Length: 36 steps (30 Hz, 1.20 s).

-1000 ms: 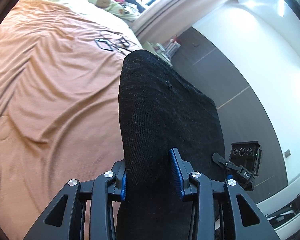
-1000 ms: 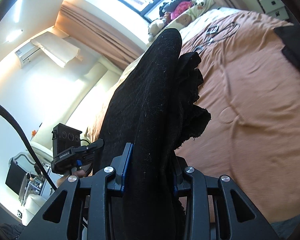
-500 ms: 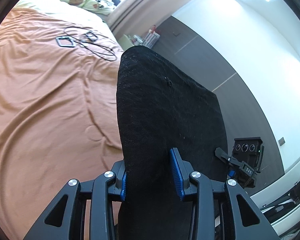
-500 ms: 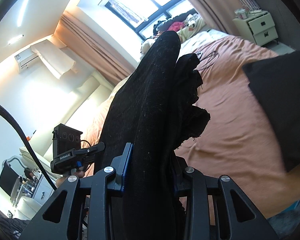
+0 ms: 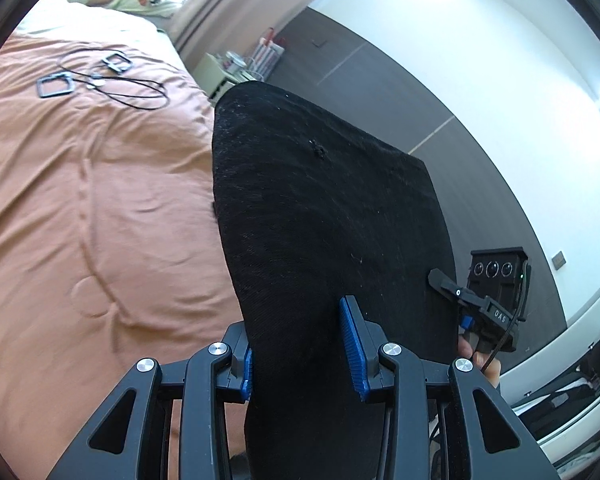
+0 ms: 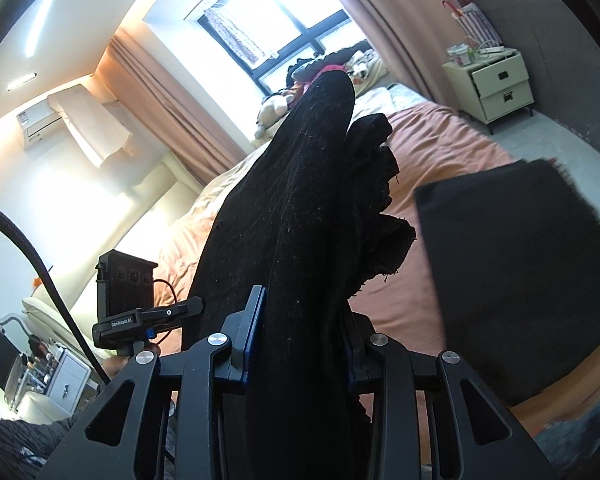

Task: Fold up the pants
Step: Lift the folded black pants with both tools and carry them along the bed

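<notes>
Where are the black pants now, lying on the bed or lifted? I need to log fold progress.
Lifted: the black pants are clamped in the left tongs and right tongs, held above the orange bedspread.

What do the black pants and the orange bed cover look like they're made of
The black pants look like a matte woven or knit cloth, perhaps cotton: pale lint specks cling to it and an edge is frayed. The orange bed cover looks like soft, smooth fabric with a faint sheen, showing shallow wrinkles and stitched quilting lines.

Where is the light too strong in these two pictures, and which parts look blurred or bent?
Right wrist view: window blown out, folded black cloth blurred. Left wrist view: glare on white wall, orange bedcover slightly smeared, edges curved by fisheye.
</notes>
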{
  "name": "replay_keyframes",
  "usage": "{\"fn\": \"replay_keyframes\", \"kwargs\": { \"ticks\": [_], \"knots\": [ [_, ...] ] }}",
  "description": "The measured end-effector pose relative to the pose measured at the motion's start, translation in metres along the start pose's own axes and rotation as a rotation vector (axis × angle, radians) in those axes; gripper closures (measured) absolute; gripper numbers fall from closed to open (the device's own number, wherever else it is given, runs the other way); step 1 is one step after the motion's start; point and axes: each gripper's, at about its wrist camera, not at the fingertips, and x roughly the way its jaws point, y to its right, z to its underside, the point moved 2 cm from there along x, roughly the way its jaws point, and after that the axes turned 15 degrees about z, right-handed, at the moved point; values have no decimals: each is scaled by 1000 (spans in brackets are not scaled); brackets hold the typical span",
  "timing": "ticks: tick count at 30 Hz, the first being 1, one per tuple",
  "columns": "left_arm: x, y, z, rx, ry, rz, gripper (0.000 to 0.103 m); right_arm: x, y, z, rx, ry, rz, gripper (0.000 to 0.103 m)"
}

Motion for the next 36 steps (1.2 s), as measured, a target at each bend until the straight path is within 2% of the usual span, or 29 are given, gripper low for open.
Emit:
{"fn": "replay_keyframes", "kwargs": {
  "ticks": [10,18,24,29,36],
  "knots": [
    [77,14,-20,28,-55,27,64,-26,22,-19,-23,-2,45,73],
    [140,10,-35,19,-88,45,64,-46,35,-42,-72,4,92,73],
    [182,5,-49,23,-118,52,64,-50,44,-58,-88,-26,131,73],
    [207,-10,-53,2,-132,73,64,-46,41,-74,-126,-59,153,73],
    [219,-34,-52,-43,-116,80,64,-30,20,-100,-218,-125,164,74]
  ]
}}
